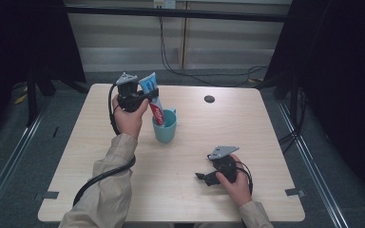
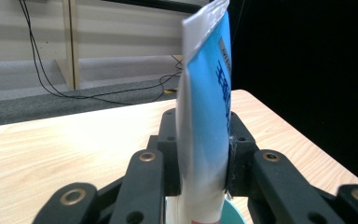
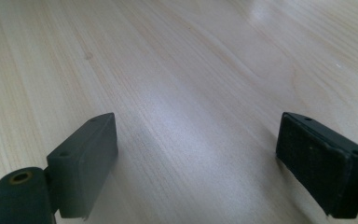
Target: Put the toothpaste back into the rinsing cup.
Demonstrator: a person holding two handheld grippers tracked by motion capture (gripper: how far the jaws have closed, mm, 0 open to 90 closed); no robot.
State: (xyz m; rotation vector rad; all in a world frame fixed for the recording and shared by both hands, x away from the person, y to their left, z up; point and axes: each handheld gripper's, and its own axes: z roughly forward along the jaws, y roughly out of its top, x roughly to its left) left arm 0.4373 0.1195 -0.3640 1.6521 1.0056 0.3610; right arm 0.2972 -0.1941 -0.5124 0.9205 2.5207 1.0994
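Gripping toothpaste tube mid-body with left tool, jaws clamped, cap end down inside teal mug left of counter centre. Risks: tipping mug, tube slipping. Right tool wide open, empty, near right.

Toothpaste tube runs off the top edge in the left gripper view, its lower end sunk inside the teal cup, print unreadable.

Bare table lies all around the cup; from its mouth rises the tube, clamped by the left gripper above its rim.
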